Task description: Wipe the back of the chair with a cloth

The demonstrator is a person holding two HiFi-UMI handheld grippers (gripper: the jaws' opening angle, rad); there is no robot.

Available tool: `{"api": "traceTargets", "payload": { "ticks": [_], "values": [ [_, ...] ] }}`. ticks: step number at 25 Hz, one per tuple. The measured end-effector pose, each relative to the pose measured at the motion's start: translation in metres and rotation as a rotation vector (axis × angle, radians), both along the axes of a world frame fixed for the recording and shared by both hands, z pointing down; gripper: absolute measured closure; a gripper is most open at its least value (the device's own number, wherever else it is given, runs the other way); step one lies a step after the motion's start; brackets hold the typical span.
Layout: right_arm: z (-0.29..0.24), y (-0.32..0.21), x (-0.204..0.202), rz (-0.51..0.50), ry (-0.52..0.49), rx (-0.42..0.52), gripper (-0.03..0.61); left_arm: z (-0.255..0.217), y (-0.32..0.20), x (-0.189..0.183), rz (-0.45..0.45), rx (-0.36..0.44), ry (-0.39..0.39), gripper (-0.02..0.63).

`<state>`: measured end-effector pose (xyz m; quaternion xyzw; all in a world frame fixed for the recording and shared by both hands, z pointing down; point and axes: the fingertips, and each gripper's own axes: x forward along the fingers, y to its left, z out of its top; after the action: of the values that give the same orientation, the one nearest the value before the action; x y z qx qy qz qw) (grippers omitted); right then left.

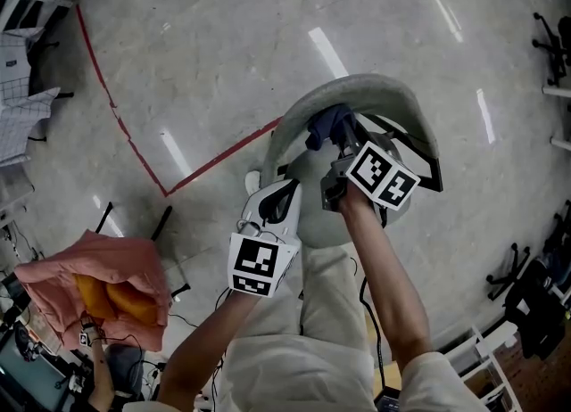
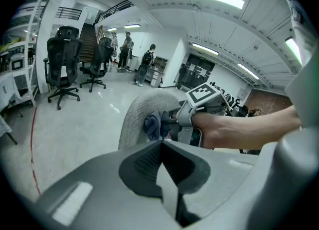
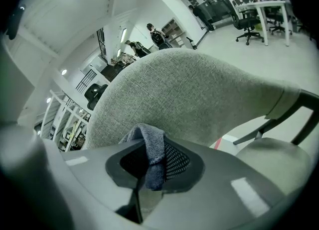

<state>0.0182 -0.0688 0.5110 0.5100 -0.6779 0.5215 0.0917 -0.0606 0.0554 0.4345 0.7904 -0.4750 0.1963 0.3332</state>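
**A:** Blue cloth (image 3: pixel 152 157) sits clamped in your right hand-held gripper (image 1: pixel 339 141), with a fold hanging between the jaws.

**B:** And the chair back (image 3: pixel 199 89)?

**A:** It's straight ahead of that gripper. The grey fabric's long curve runs side to side across the right gripper view. Your right hand is the nearer one, so I'd judge the next move to be a sideways stroke along that curve.

**B:** Left side?

**A:** Your left hand-held gripper (image 2: pixel 162 149) has its jaws closed together on nothing. It's by the edge of the seat (image 1: pixel 314 210), farther from the back.

**B:** Is the cloth touching?

**A:** The right gripper view can't settle that. The left gripper view sees it side-on, and there the cloth looks pressed to the inner face. Only the head view shows the whole arc.
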Motion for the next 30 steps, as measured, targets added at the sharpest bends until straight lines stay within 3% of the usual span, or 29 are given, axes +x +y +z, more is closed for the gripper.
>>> {"api": "traceTargets", "payload": {
  "ticks": [30],
  "values": [
    [0.001, -0.033, 0.114, 0.126, 0.074, 0.056, 0.5, 0.002, -0.013, 0.051, 0.073, 0.0, -0.011, 0.612]
  ]
}}
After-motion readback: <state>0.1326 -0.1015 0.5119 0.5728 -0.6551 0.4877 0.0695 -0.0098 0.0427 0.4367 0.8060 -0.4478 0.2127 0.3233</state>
